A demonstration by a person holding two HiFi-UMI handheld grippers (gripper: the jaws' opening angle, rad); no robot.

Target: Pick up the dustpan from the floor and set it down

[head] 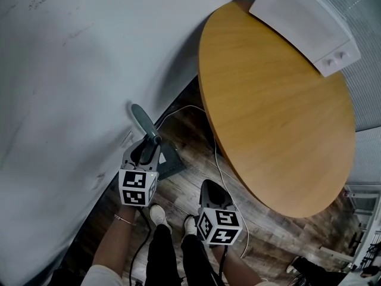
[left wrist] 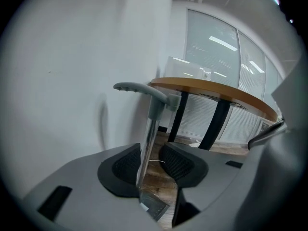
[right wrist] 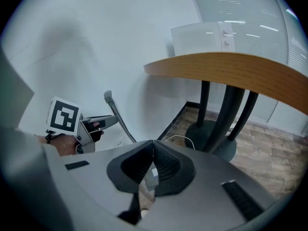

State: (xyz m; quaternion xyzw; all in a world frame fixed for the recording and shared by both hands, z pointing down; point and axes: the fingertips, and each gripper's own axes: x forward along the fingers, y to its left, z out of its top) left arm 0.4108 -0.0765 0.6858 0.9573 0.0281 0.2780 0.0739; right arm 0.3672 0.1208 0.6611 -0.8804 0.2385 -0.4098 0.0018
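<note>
The white wall (head: 71,70) fills the left side of my head view, and the round wooden table (head: 274,100) takes most of the right. A white box (head: 303,16) sits at the table's far edge. From the gripper views I can see the table stands on dark legs (left wrist: 215,124). Under it all is a dark plank floor (head: 196,130).

The dustpan (head: 169,162) is down on that floor, just at the foot of the wall, to the left of the table. Its pan rests on the planks, and its long handle rises from it with the grip end near the wall.

My left gripper (left wrist: 150,150) is at that handle, below the grip. Its jaws stand apart with the shaft between them. The shaft runs close along the left pad, and there is a clear gap to the right pad, so I do not read it as clamped.

My right gripper (right wrist: 153,142) hangs to the right of the left one, apart from the dustpan, over the planks. Its jaw tips meet and I see nothing between them.

A thin white cable (head: 219,168) trails across the floor from the wall and passes under the table edge. A pair of white shoes (head: 158,214) shows on the planks between the two grippers.
</note>
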